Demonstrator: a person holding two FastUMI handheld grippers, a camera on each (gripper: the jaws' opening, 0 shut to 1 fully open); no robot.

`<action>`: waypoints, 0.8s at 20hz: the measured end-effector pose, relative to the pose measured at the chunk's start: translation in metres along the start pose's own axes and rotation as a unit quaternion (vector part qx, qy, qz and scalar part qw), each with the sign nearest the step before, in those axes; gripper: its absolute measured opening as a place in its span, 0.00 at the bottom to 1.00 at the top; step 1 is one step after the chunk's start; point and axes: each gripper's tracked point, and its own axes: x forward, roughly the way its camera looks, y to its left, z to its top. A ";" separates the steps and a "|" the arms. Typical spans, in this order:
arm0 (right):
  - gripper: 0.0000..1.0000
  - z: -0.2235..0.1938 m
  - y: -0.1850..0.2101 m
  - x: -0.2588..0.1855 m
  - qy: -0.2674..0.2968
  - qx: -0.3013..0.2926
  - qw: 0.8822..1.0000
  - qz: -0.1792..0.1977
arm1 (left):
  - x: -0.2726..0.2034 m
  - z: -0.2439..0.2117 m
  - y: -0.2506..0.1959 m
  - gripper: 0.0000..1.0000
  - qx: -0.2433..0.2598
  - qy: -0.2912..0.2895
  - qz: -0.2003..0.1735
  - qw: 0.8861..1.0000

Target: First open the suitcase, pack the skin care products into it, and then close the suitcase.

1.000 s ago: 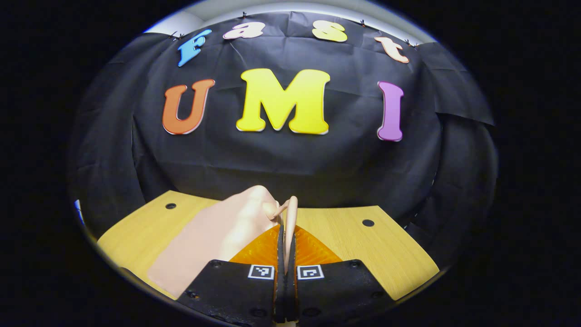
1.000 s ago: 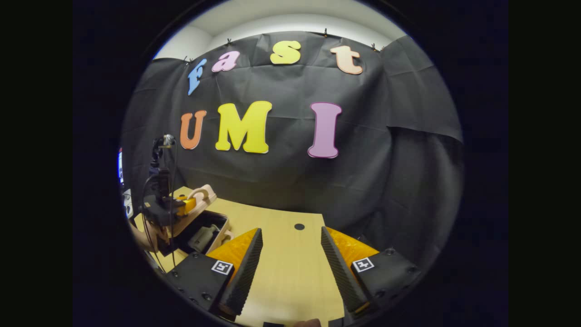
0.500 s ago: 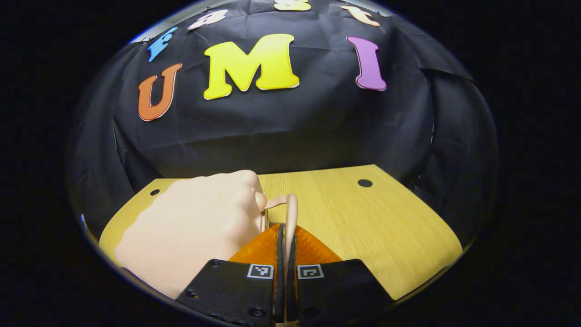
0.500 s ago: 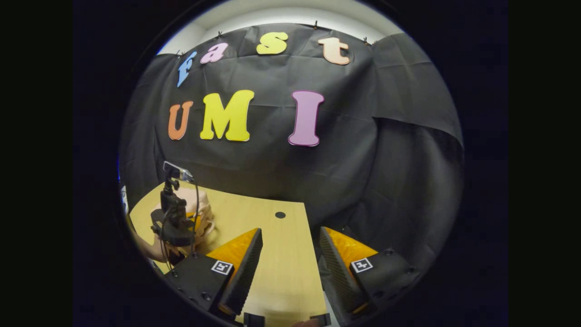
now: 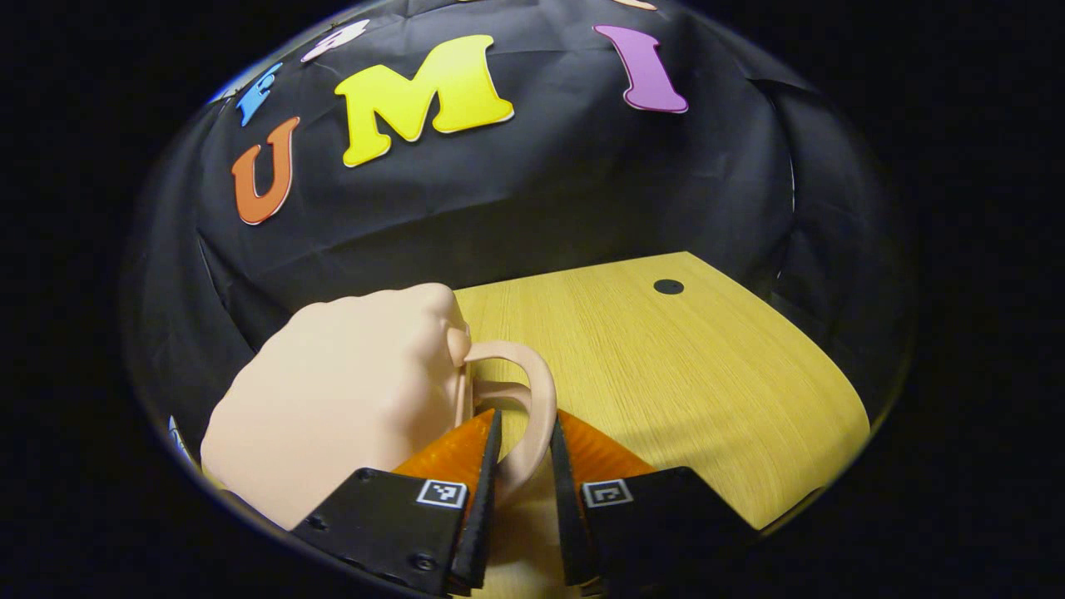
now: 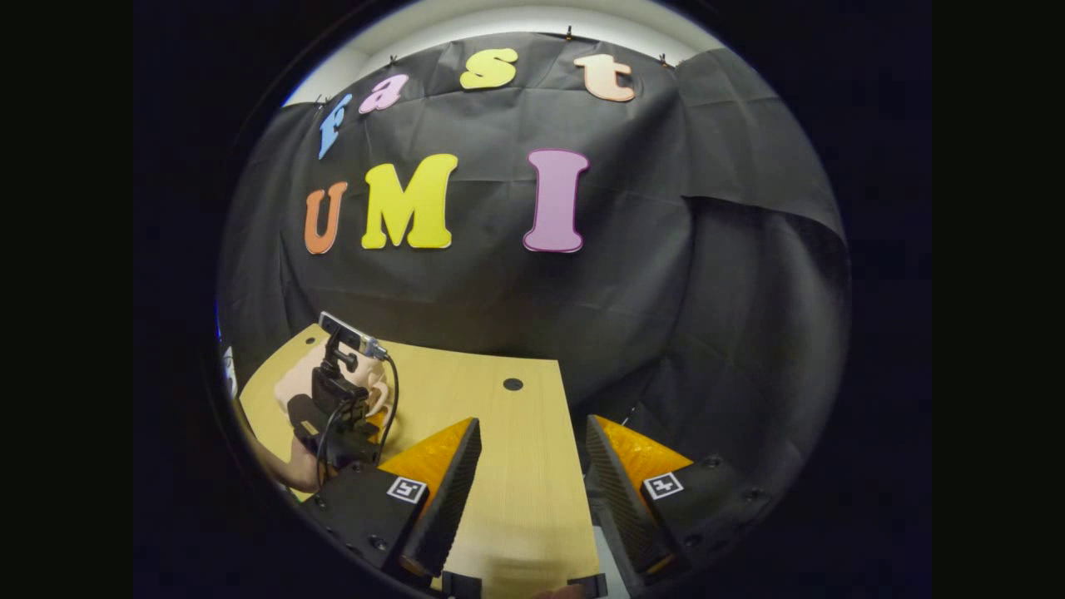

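Left gripper view shows my left gripper [image 5: 524, 478] with its two fingers a little apart, and the handle [image 5: 532, 399] of the suitcase [image 5: 333, 399] passes between them. The gap is narrow. I cannot tell if the fingers touch the handle on both sides; they seem to stand just beside it without pressing. The suitcase is a pale pink shell, it lies closed on the wooden table [image 5: 666, 366], on the left part of this view, and its curved handle comes out from the side that faces to the right. The table has a small dark hole [image 5: 668, 287] near its far edge, and behind it hangs the black cloth wall.

Right gripper view shows my right gripper [image 6: 532, 491] with its fingers wide apart and nothing between them, only the bare wood of the table [image 6: 516, 466] under them. Far at the left of this view I see my other gripper [image 6: 341, 416] with its small camera on top and a cable, held by a hand [image 6: 287, 466] that shows partly at the edge. Behind that gripper is the pink suitcase [image 6: 291, 384], near the left corner of the table, well apart from my right gripper. The skin care products I cannot see; the lid is down.
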 end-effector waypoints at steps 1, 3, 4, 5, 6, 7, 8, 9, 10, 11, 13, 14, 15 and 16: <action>0.76 -0.001 0.000 0.002 0.001 0.002 1.000 0.002 | -0.003 0.003 -0.005 0.45 -0.002 -0.003 -0.009 1.000; 0.76 0.002 0.000 0.006 -0.005 0.007 1.000 0.005 | -0.009 0.003 -0.015 0.67 -0.018 -0.004 -0.029 0.999; 0.76 0.006 0.001 0.010 -0.012 0.010 1.000 0.005 | -0.017 0.004 -0.016 0.73 -0.025 -0.003 -0.033 0.999; 0.76 0.008 0.003 0.016 -0.018 0.013 1.000 0.004 | -0.025 0.007 -0.016 0.79 -0.031 -0.003 -0.037 0.999; 0.76 0.011 0.008 0.020 -0.023 0.016 1.000 0.005 | -0.035 0.008 -0.018 0.89 -0.047 -0.003 -0.043 0.998; 0.76 0.014 0.016 0.025 -0.030 0.019 0.999 0.010 | -0.046 0.013 -0.017 0.89 -0.065 -0.006 -0.049 0.997; 0.76 0.019 0.025 0.028 -0.037 0.022 0.999 0.016 | -0.058 0.024 -0.013 0.92 -0.078 -0.018 -0.051 0.995; 0.76 0.025 0.034 0.031 -0.045 0.022 0.998 0.024 | -0.070 0.038 -0.005 0.94 -0.084 -0.034 -0.048 0.995; 0.76 0.031 0.042 0.034 -0.054 0.021 0.998 0.033 | -0.083 0.052 0.004 0.95 -0.090 -0.051 -0.045 0.994; 0.76 0.038 0.052 0.035 -0.063 0.020 0.997 0.043 | -0.094 0.066 0.013 1.00 -0.099 -0.070 -0.045 0.992; 0.76 0.058 0.075 0.037 -0.085 0.018 0.994 0.062 | -0.119 0.099 0.034 0.95 -0.113 -0.108 -0.042 0.987; 0.76 0.069 0.084 0.036 -0.096 0.018 0.993 0.069 | -0.132 0.114 0.047 0.95 -0.115 -0.130 -0.033 0.984; 0.76 0.080 0.093 0.035 -0.109 0.017 0.991 0.075 | -0.144 0.132 0.060 0.95 -0.116 -0.155 -0.025 0.981; 0.76 0.093 0.100 0.033 -0.125 0.017 0.989 0.078 | -0.154 0.148 0.072 0.95 -0.117 -0.179 -0.018 0.977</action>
